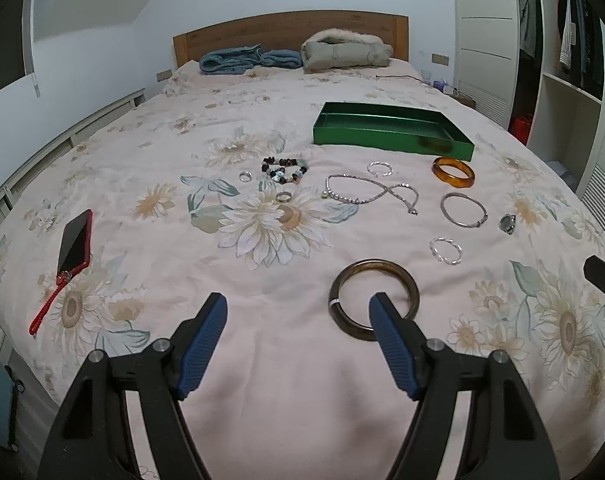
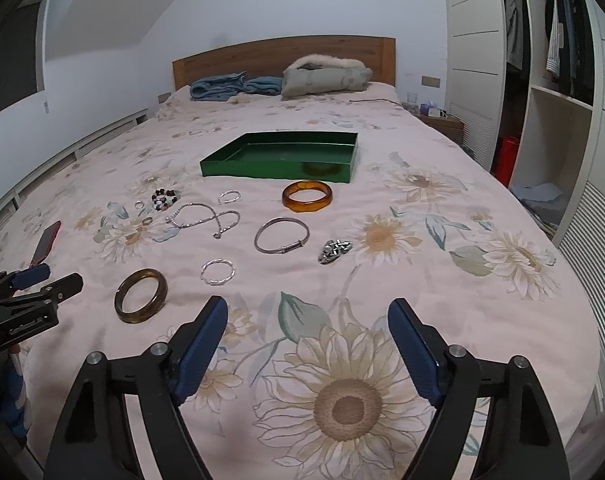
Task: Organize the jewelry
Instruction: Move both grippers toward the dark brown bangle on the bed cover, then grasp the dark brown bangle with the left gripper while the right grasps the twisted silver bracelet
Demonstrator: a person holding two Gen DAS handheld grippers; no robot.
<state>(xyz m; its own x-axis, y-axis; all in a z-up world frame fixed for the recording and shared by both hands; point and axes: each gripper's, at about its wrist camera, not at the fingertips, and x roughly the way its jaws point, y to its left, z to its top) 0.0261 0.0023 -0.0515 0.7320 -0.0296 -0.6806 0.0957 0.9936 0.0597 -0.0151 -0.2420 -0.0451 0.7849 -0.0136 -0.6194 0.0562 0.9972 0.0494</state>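
Observation:
Jewelry lies spread on a floral bedspread in front of an empty green tray [image 1: 390,136] [image 2: 282,168]. A dark brown bangle [image 1: 344,312] [image 2: 141,295] is nearest; my left gripper [image 1: 298,306] is open just above the bed, its right fingertip over the bangle's hole. An amber bangle [image 1: 453,172] [image 2: 307,196], a silver bangle [image 1: 463,209] [image 2: 281,234], a twisted silver bracelet [image 1: 445,250] [image 2: 217,272], a pearl necklace [image 1: 372,194] [image 2: 202,218], a bead bracelet [image 1: 285,171] [image 2: 165,199], small rings [image 1: 284,197] and a brooch [image 1: 507,223] [image 2: 334,250] lie beyond. My right gripper [image 2: 307,312] is open and empty over a sunflower print.
A phone in a red case [image 1: 75,240] [image 2: 46,244] lies at the left. Blue towels [image 1: 238,59] and a folded coat [image 1: 346,51] sit by the headboard. An open wardrobe [image 2: 550,80] stands on the right. The left gripper shows at the right wrist view's left edge [image 2: 30,284].

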